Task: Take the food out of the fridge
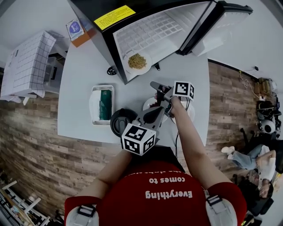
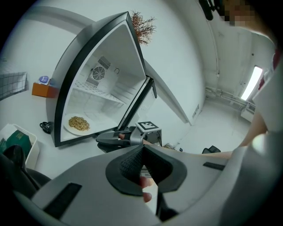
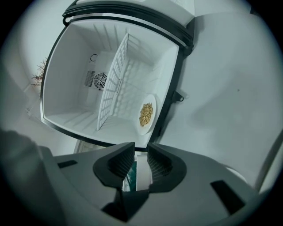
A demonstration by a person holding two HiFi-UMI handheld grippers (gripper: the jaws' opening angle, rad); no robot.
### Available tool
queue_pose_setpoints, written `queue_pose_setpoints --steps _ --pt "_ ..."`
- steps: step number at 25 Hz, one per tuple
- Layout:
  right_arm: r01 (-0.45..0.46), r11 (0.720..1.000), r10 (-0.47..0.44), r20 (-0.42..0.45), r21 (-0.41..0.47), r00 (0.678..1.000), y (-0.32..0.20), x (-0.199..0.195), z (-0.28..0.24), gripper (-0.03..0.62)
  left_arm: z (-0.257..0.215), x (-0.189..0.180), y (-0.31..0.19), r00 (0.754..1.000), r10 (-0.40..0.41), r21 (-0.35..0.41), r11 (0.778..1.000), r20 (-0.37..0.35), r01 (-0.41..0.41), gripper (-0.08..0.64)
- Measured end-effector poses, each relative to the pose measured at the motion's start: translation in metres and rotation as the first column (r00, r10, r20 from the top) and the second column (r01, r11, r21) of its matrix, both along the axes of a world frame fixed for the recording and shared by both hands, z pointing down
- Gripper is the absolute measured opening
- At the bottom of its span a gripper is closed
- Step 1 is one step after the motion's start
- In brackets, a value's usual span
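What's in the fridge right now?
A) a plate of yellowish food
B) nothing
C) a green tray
A: the plate sits on the floor of the open fridge, while the tray lies outside on the table.

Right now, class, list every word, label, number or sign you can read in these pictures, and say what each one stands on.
"Everything comes to": white print on the person's red shirt, upside down in the head view.
Yellow label on the fridge, on its black casing: print too small to read.
Blue label on the orange box: blurred, unreadable.
Cubes: black-and-white square patterns, no words.
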State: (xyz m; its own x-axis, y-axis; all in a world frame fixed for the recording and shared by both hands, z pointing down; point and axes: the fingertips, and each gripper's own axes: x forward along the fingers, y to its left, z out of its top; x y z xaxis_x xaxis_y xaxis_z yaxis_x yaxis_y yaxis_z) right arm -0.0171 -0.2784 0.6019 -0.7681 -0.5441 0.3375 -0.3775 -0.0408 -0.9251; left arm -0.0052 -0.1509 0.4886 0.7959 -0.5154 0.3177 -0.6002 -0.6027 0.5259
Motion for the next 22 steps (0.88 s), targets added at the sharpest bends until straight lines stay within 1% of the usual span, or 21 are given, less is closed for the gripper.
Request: queue_pose_setpoints --steps 7,13,20,22 --pt "-0.031 0.999 0.031 0.011 -0.038 0.999 -0.031 -0.005 0.023 0.081 0.002 0.008 -0.004 1.000 0.007 -0.003 1.000 -0.002 -0.007 0.003" --pt "-0.086 0.995 0.090 0.073 -0.058 0.993 -0.056 -0.003 0.035 0.107 -0.001 0.015 -0.005 0.999 0.045 -0.002 0.999 0.000 -0.045 0.002" --pt "-0.133 0.987 0.143 0.117 -0.089 0.983 -0.076 -0.008 0.048 0.109 0.007 0.021 -0.005 0.997 0.081 -0.020 0.997 0.013 -0.081 0.002" --pt "-0.141 0.986 0.150 0.117 -0.088 0.982 -0.081 -0.009 0.051 0.109 0.007 0.022 -0.005 0.996 0.086 -0.023 0.996 0.013 -0.085 0.002"
